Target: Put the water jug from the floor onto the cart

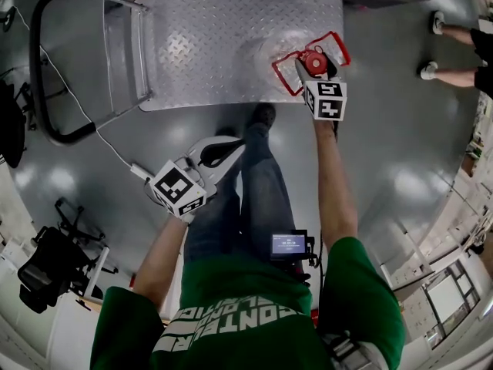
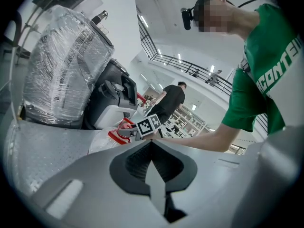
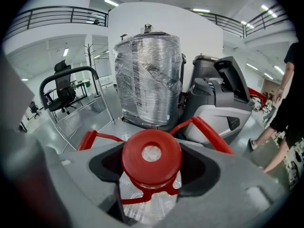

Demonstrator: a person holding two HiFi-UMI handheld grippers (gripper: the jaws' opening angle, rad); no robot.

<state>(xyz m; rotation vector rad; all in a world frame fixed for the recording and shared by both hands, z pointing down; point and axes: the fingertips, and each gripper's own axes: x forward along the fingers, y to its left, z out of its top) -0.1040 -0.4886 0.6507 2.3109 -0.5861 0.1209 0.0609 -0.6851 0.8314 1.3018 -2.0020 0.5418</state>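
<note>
The clear water jug (image 1: 283,51) with a red cap (image 1: 313,60) and red carrying handle stands on the right part of the cart's steel deck (image 1: 208,45). My right gripper (image 1: 313,69) is shut on the jug's neck, just under the cap (image 3: 152,156); the red handle (image 3: 205,127) arches behind it. My left gripper (image 1: 229,151) hangs lower left of the cart, over the floor beside the person's legs, shut and holding nothing. From the left gripper view, the jug (image 2: 121,130) and the right gripper's marker cube (image 2: 149,126) show beyond its closed jaws (image 2: 156,175).
The cart's black push handle (image 1: 35,68) is at the left. Behind the cart stand a plastic-wrapped drum (image 3: 147,80) and a grey-white machine (image 3: 219,99). A bystander's legs (image 1: 454,52) are at the right. A white cable (image 1: 92,126) crosses the floor; an office chair (image 1: 42,276) is lower left.
</note>
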